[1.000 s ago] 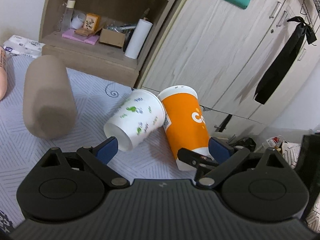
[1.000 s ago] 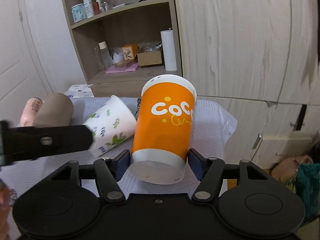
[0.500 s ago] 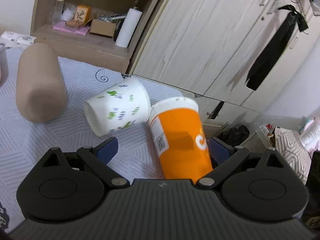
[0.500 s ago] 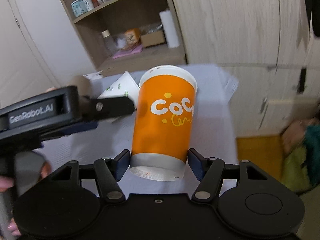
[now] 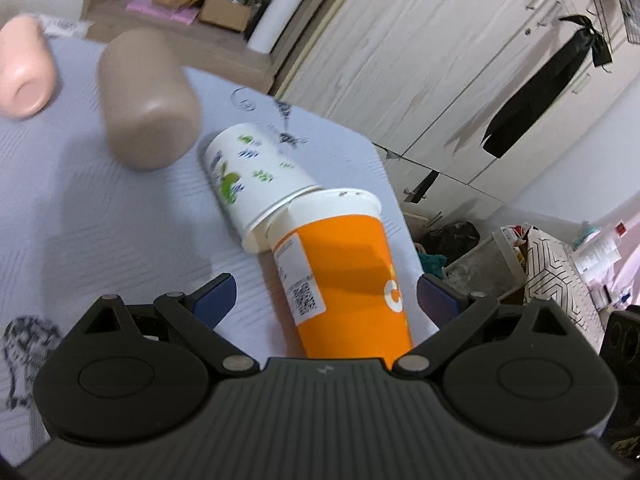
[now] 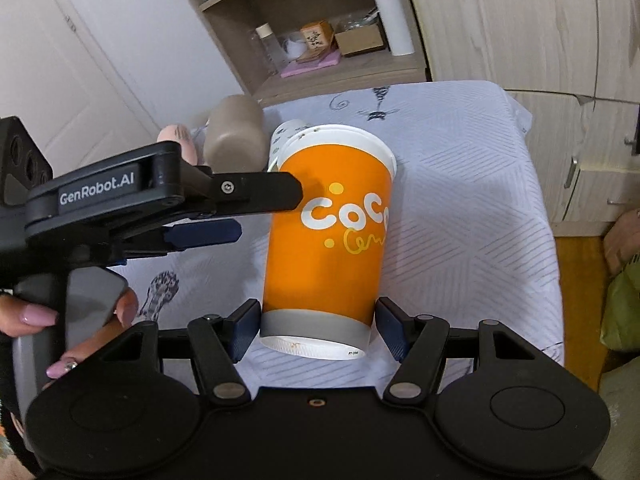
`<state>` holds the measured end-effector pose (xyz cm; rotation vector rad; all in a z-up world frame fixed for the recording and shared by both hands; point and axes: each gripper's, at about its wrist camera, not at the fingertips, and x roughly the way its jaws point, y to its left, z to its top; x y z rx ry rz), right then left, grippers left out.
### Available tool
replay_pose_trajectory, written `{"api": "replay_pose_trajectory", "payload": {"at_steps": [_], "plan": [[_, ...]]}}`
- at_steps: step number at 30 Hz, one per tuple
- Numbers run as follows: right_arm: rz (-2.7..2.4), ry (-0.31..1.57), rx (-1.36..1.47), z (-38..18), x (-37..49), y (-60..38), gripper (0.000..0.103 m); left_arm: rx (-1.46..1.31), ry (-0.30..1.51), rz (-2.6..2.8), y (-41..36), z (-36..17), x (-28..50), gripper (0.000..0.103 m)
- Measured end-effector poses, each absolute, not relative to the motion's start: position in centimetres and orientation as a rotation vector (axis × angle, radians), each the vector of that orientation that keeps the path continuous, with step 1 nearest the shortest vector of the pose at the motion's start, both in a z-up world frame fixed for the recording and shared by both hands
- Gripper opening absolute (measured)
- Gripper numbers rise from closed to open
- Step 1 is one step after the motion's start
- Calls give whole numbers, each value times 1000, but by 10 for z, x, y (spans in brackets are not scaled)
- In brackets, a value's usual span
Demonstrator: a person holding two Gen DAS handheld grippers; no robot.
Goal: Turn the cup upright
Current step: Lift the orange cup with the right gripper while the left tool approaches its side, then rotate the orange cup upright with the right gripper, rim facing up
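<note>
My right gripper (image 6: 316,330) is shut on the base end of an orange paper cup (image 6: 328,240), held above the cloth-covered table (image 6: 472,200) with its rim pointing away from me. In the left wrist view the orange cup (image 5: 344,276) sits between the wide-open fingers of my left gripper (image 5: 326,300), which do not touch it. The left gripper (image 6: 236,216) also shows at the cup's left in the right wrist view. A white leaf-print paper cup (image 5: 256,180) lies on its side behind the orange cup.
A brown tumbler (image 5: 148,96) and a pink cup (image 5: 24,80) lie on their sides further left on the table. A wooden shelf (image 6: 320,40) with bottles and boxes stands behind, wardrobe doors (image 5: 440,60) to the right. The table's right edge (image 6: 540,220) drops to the floor.
The right gripper lifted the orange cup higher above the table. The left gripper moved in so its open fingers now straddle the cup. The white cup has turned, its rim now toward the orange cup.
</note>
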<state>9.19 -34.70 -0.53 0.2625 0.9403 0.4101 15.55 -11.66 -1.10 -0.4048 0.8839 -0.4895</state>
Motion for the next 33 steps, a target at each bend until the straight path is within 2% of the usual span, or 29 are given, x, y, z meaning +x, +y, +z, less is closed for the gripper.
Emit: {"api": "replay_pose_trajectory", "payload": {"at_steps": [6, 33], "plan": [[412, 944, 252, -2, 93, -329, 69, -432, 904, -467, -99, -21, 154, 95], [519, 988, 240, -5, 92, -278, 69, -475, 900, -409, -43, -30, 144, 95]]}}
